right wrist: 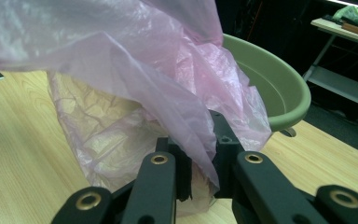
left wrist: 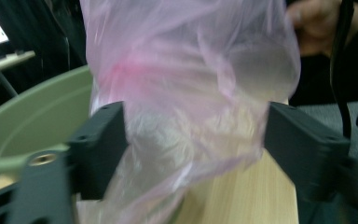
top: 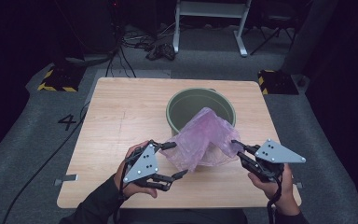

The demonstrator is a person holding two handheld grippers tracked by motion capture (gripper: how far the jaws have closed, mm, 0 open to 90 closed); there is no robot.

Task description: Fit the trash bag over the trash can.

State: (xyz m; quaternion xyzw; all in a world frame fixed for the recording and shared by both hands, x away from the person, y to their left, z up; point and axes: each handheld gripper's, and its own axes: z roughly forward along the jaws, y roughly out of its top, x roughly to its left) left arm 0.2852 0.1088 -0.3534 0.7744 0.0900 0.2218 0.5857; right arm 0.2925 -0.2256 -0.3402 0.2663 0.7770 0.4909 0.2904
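Fingers (right wrist: 200,154) pinch pink bag (right wrist: 135,79); high view: green bucket (top: 179,105)

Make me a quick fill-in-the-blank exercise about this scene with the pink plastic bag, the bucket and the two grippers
1. The pink plastic bag hangs partly over the rim of the green ____.
2. The right gripper has its jaws ____ on an edge of the bag.
3. The left gripper has its jaws ____, with bag film loose between them.
4. The bucket stands on a ____ table.

Missing words: bucket; shut; open; wooden
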